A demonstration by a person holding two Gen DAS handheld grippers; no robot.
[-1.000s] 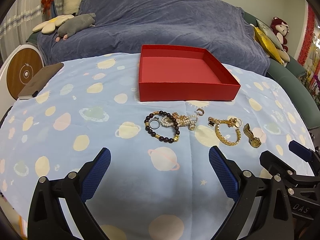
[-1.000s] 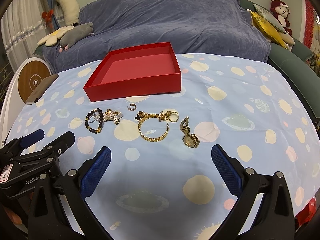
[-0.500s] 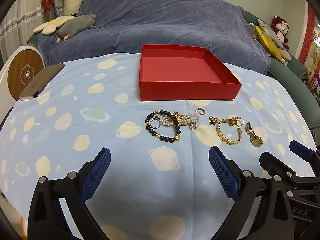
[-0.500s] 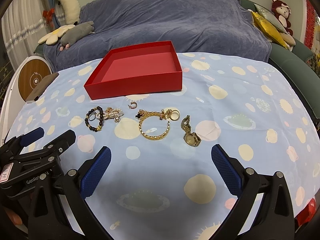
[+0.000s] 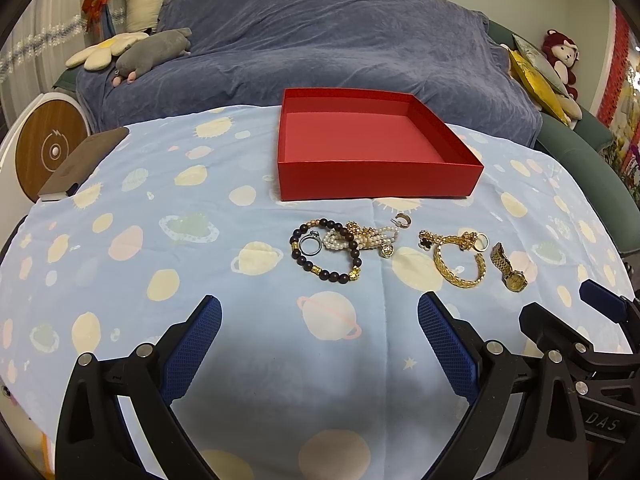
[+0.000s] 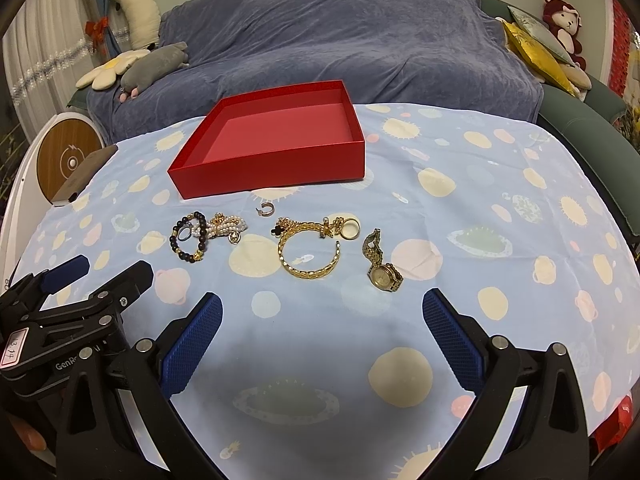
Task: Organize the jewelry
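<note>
An empty red box (image 5: 376,184) (image 6: 276,172) stands on the blue patterned tablecloth. In front of it lie a dark bead bracelet (image 5: 326,254) (image 6: 190,238) with a silver ring, a pearl bracelet (image 5: 364,239) (image 6: 222,227), a small hoop earring (image 5: 402,220) (image 6: 265,209), a gold bangle (image 5: 460,266) (image 6: 310,254), a gold ring (image 6: 351,228) and a gold watch (image 5: 508,266) (image 6: 381,262). My left gripper (image 5: 318,342) is open and empty, short of the bead bracelet. My right gripper (image 6: 322,338) is open and empty, short of the bangle.
A blue-covered sofa (image 5: 320,48) with plush toys (image 5: 152,46) stands behind the table. A brown book (image 5: 86,162) lies at the table's left edge beside a round wooden disc (image 5: 48,148). Yellow cushions (image 6: 532,52) lie at the far right.
Both grippers have drifted very slightly; the jewelry and the box have not moved. Both grippers stay open.
</note>
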